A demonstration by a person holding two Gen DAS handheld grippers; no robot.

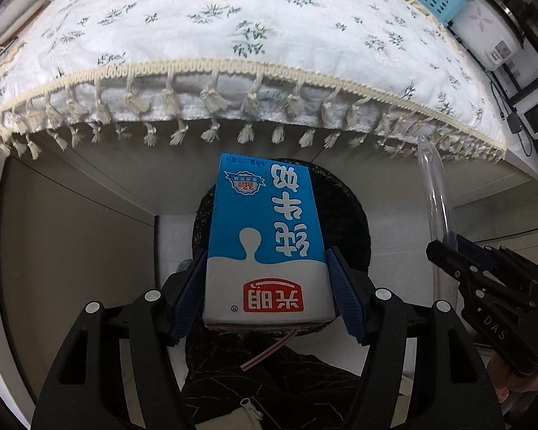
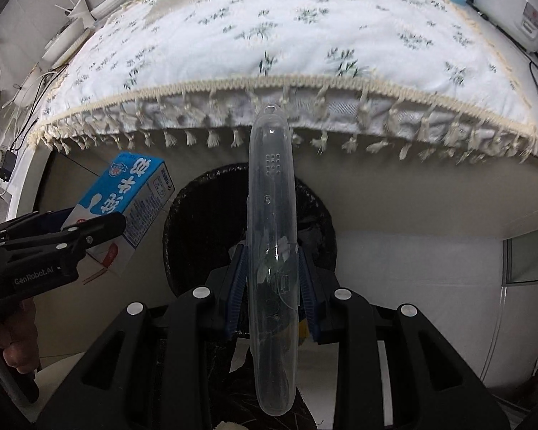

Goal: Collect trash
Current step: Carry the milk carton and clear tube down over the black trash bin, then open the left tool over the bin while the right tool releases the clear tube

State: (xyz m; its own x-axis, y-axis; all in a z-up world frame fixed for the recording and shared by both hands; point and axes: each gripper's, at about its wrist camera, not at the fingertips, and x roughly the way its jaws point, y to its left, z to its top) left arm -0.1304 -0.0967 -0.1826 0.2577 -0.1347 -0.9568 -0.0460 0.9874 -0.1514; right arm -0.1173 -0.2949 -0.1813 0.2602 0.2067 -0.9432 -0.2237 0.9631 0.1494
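The milk carton (image 1: 265, 247) was clamped in the left gripper (image 1: 269, 286) above the black bin (image 2: 197, 222) beneath the desk (image 1: 233, 36); a clear plastic case (image 2: 272, 251), possibly a toothbrush holder, was clenched by the right gripper (image 2: 272, 286). Both should be centred over the opening before being released.

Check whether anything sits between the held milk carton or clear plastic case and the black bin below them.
Nothing visible does. The milk carton in the left gripper and the clear plastic case in the right gripper hang over the black bin.
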